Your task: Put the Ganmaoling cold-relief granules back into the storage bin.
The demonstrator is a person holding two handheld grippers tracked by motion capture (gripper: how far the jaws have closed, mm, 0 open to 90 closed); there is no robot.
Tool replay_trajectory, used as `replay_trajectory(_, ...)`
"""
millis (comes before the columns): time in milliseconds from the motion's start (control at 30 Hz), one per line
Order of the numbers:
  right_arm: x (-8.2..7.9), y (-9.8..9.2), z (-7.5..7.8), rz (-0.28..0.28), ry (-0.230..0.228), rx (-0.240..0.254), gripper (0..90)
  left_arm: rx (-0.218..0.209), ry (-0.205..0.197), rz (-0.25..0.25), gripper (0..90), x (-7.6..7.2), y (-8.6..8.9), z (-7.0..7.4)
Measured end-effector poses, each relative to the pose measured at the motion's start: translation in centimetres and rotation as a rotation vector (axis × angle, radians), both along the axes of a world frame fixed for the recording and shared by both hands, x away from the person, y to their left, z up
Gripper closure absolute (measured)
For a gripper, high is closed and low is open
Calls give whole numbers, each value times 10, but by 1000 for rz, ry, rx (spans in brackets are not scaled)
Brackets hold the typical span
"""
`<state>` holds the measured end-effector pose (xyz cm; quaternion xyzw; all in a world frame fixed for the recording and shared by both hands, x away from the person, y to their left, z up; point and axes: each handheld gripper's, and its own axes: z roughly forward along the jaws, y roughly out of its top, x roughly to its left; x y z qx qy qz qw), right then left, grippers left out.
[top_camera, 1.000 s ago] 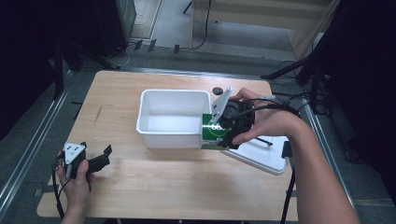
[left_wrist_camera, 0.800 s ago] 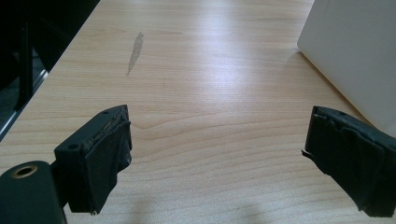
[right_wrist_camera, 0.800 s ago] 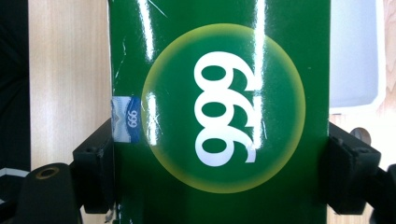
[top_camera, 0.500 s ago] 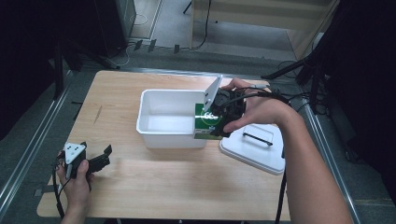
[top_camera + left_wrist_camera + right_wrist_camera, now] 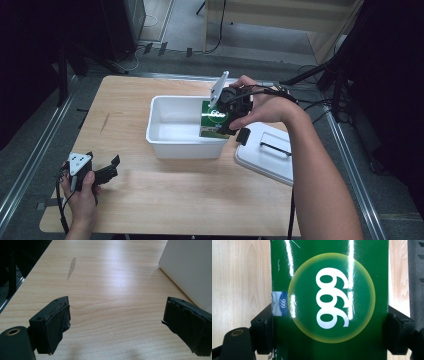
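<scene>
A green box [image 5: 212,120] printed with a white "999" on a yellow-edged circle hangs at the right end of the white bin [image 5: 175,146], partly inside its rim. My right gripper [image 5: 218,125] is shut on it, a jaw pressing each side. Up close, the green box [image 5: 329,277] sits between the black pads of the right gripper [image 5: 329,331]. My left gripper [image 5: 111,168] rests near the table's front left corner, held in a hand, jaws wide apart. In its own view the left gripper [image 5: 117,325] has nothing but bare wood between its pads.
The bin's white lid [image 5: 267,155] with a dark handle lies flat on the table just right of the bin. The bin's outer wall [image 5: 190,267] rises ahead and to the right of the left gripper. Metal rails run along both table sides.
My right hand has carried the green box away from the lid, farther back and slightly left, from outside the bin's right wall to over its right end. The left hand stayed put.
</scene>
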<state>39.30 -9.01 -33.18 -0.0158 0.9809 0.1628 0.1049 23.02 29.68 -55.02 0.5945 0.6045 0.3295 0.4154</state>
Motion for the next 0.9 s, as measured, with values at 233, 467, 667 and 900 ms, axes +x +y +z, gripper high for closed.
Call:
replay_trajectory(233,10,7,-4,6,-10,-6,159,-2,-1,1,81,0,0,0)
replay_trajectory(467,16,15,-9,10,6,-13,158,-3,-3,1,81,1,0,0)
replay_trajectory(667,21,17,-17,17,7,-33,158,-5,-2,0,81,1,1,0)
replay_trajectory(900,26,20,-26,18,8,-38,158,-5,-3,-1,81,1,0,0)
